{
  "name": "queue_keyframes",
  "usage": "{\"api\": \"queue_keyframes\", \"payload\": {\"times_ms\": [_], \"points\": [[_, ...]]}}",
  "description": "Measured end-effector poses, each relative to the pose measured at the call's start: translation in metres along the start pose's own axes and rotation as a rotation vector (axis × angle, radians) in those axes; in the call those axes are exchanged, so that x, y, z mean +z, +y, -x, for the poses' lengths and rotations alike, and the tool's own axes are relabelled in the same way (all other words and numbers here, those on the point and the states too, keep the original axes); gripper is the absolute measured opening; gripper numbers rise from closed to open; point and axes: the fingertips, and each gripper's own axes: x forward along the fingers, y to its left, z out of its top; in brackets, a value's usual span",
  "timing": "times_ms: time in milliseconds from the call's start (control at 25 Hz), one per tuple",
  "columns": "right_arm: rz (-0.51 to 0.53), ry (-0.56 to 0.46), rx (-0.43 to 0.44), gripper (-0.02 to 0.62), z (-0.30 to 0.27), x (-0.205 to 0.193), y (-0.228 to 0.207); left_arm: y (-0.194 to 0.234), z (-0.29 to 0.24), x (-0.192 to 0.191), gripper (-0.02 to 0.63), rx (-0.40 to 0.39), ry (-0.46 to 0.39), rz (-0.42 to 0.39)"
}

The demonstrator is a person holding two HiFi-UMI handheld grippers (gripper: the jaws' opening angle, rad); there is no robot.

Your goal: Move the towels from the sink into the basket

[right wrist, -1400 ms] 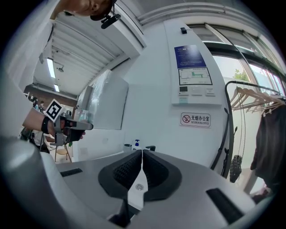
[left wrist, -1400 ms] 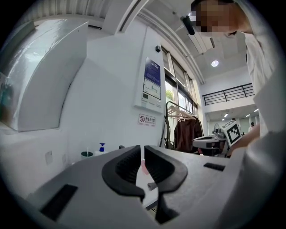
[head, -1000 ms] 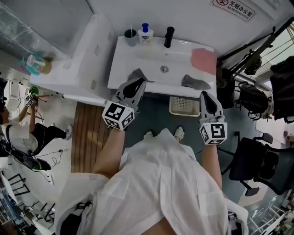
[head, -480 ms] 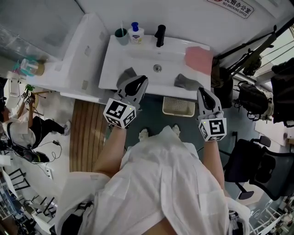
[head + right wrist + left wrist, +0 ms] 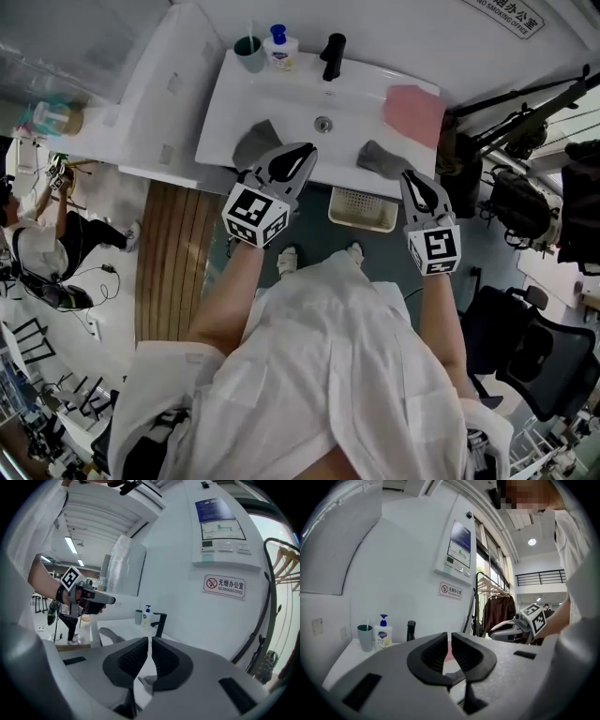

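A white sink (image 5: 281,98) holds three towels: a grey one (image 5: 255,142) at the front left, a grey one (image 5: 380,159) at the front right and a pink one (image 5: 412,111) on the right rim. A cream basket (image 5: 361,208) stands on the floor below the sink's front edge. My left gripper (image 5: 302,155) hovers over the front edge just right of the left grey towel, jaws shut and empty. My right gripper (image 5: 410,178) is shut and empty, close to the right grey towel. The right gripper view shows the left grey towel (image 5: 110,634) past the shut jaws (image 5: 150,639).
A black faucet (image 5: 332,56), a soap bottle (image 5: 279,47) and a green cup (image 5: 249,52) stand along the sink's back rim. A white counter (image 5: 155,103) adjoins on the left. A black chair (image 5: 525,356) and bags stand at the right. Another person (image 5: 37,253) is at the far left.
Both grippers have moved forward and down toward the sink. The left one now reaches over the front edge; the right one has come close to the right grey towel. Both stayed shut.
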Motion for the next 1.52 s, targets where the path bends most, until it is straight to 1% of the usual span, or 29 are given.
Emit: {"api": "queue_keyframes", "payload": {"times_ms": [160,320,440,480,560,880,1120,1520], "points": [[0.004,0.067,0.045,0.034,-0.010,-0.025,-0.001,-0.002,-0.011,-0.011,0.032,-0.011,0.021,0.009],[0.007,0.143,0.071,0.038,-0.015,-0.055,-0.005,-0.005,-0.025,-0.016,0.032,-0.029,0.036,0.007],[-0.006,0.191,0.072,0.050,-0.017,-0.076,-0.010,-0.008,-0.034,-0.023,0.032,-0.039,0.053,0.003],[-0.012,0.205,0.068,0.063,-0.017,-0.083,-0.012,-0.009,-0.037,-0.026,0.032,-0.042,0.059,0.003],[-0.025,0.232,0.063,0.109,-0.018,-0.098,-0.015,-0.012,-0.041,-0.031,0.032,-0.049,0.071,0.005],[-0.049,0.350,0.073,0.121,-0.024,-0.142,-0.027,-0.024,-0.062,-0.048,0.032,-0.071,0.108,0.006],[-0.016,0.419,0.103,0.130,-0.038,-0.165,-0.030,-0.032,-0.075,-0.054,0.032,-0.081,0.122,0.006],[-0.049,0.553,0.097,0.143,-0.057,-0.196,-0.033,-0.039,-0.081,-0.064,0.032,-0.080,0.141,0.015]]}}
